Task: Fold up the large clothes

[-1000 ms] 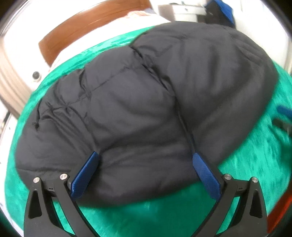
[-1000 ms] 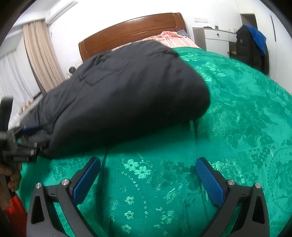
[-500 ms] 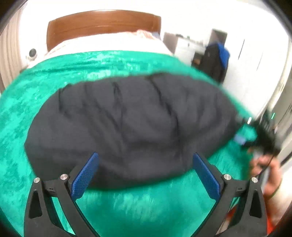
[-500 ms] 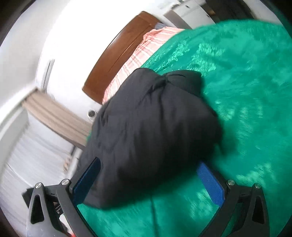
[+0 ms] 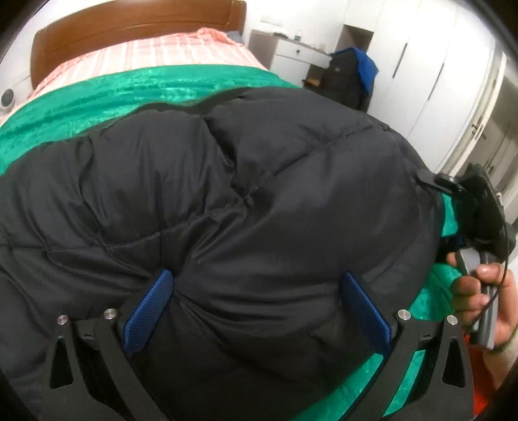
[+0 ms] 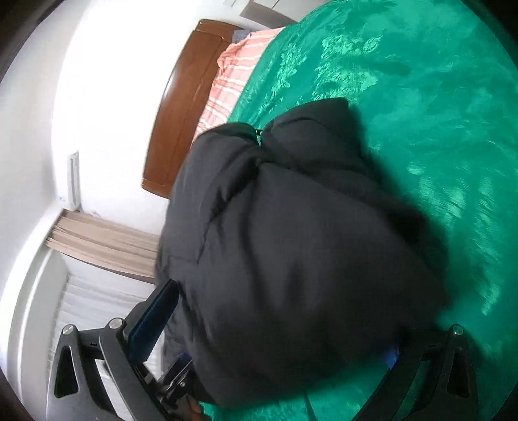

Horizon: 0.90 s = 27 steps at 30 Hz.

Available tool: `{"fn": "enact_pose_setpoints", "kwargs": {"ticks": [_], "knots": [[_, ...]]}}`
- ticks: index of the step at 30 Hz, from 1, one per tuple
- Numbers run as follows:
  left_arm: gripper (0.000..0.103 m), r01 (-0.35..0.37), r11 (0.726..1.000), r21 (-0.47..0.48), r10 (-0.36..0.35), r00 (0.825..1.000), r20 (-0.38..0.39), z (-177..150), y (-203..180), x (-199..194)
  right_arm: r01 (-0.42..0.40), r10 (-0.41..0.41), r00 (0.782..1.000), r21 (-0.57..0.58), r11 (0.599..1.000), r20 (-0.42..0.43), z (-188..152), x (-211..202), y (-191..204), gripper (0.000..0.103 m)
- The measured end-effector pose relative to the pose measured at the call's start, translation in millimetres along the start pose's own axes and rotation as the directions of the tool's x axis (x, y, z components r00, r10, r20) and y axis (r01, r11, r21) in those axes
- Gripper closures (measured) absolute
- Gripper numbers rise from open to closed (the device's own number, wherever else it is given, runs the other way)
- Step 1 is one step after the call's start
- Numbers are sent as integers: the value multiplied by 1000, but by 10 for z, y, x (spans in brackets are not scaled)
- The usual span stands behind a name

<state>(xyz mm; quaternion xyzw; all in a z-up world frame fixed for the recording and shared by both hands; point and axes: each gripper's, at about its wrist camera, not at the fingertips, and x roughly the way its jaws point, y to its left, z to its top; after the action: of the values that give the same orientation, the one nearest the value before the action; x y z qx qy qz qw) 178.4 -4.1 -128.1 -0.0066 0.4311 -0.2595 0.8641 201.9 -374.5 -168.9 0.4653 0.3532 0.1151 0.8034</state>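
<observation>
A black puffy down jacket lies bundled on the green bedspread. My left gripper is open, its blue pads pressed against the jacket's near edge, with the padding bulging between the jaws. My right gripper is also open and straddles the jacket at its other end; its right pad is mostly hidden under the fabric. In the left wrist view the right gripper's body and the hand holding it show at the jacket's right side.
A wooden headboard and pink striped bedding are at the far end. A white dresser, a chair with dark clothes and white wardrobes stand at the right. Curtains hang by the wall.
Both grippers have moved in onto the jacket from its two ends. The right gripper has rolled sideways. The jacket now fills the space between both pairs of jaws.
</observation>
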Motion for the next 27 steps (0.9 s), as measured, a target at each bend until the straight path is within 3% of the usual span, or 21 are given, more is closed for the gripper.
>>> {"fn": "enact_pose_setpoints", "kwargs": {"ticks": [1,2,5,7,11,13,14,15,17,19,21,24,27], "knots": [[1,8,1000,-1,-8,1000,-10,7,8,-26,40,-39,999,-72,997,20,-8,-2,152,30],[1,14,1000,-5,-14,1000,-22,16,28,-60,123,-114,992,-199,972,56,-34,-9,444,48],[2,37,997,-66,-39,999,-28,46,201,-310,196,-151,979,-409,891,140,-148,-75,1081,57],[2,49,991,-123,-48,999,13,35,433,-626,218,-137,973,-539,814,187,-269,-117,1538,59],[2,-12,973,-229,33,995,92,-40,1053,-1307,233,-97,971,-769,596,219,-664,38,2417,59],[2,-59,958,-282,96,988,117,-122,1396,-1618,220,-79,975,-858,464,207,-955,267,2798,59],[2,-83,949,-306,126,984,126,-181,1555,-1767,203,-70,979,-904,375,190,-1185,439,3004,59],[2,-106,938,-331,158,978,134,-244,1715,-1906,192,-69,981,-925,328,179,-1314,541,3088,59],[2,-133,916,-380,200,969,142,-375,1966,-2111,156,-79,987,-970,187,144,-1711,858,3300,59],[2,-136,884,-447,223,964,148,-546,2235,-2291,101,-123,988,-995,23,97,-2212,1253,3403,59],[2,-123,857,-501,226,962,152,-656,2374,-2372,36,-185,981,-996,-82,50,-2530,1600,3368,59],[2,-79,831,-550,205,964,172,-778,2538,-2492,7,-193,980,-982,-190,44,-2882,1841,3313,58],[2,0,839,-545,146,963,225,-649,2572,-2512,33,-186,980,-976,-214,74,-2963,1846,3299,56]]}}
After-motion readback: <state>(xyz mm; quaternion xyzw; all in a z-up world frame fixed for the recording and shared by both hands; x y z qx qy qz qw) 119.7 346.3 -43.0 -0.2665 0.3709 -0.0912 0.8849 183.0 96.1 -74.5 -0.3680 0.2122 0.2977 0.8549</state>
